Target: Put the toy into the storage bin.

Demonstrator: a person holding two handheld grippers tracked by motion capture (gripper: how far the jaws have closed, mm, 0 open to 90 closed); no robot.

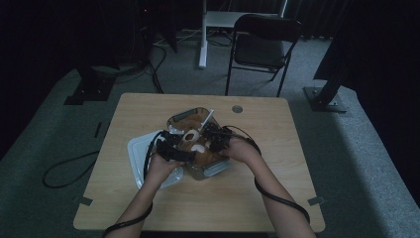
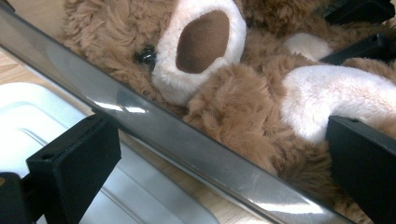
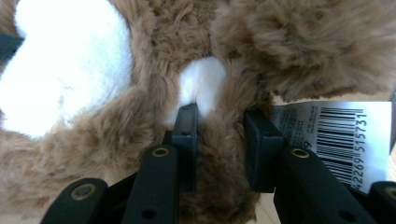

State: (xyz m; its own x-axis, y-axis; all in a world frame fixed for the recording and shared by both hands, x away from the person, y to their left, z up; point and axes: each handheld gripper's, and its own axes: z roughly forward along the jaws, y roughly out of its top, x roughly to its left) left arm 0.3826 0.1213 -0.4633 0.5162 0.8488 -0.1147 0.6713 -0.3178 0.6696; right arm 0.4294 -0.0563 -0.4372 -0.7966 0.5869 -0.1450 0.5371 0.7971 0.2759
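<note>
Two grippers work a soft, light teddy bear [image 3: 154,121]: right gripper [image 3: 219,126] is pinched on its plush; left gripper [image 2: 219,154] straddles the bin [image 2: 187,140] wall, open.

Wooden table [image 1: 148,203], brown teddy bear [image 1: 195,145] in clear container [image 1: 218,169], both tongs on it

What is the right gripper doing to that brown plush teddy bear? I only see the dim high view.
Observer: The right gripper is shut on the brown plush teddy bear, pinching fur below a small white patch.
Operator: Anything beside it?
Observer: A white barcode tag lies just beside the jaws.
Operator: And the left gripper?
Observer: The left gripper straddles the clear plastic box wall, one jaw over the white lid, one inside by the bear.
</note>
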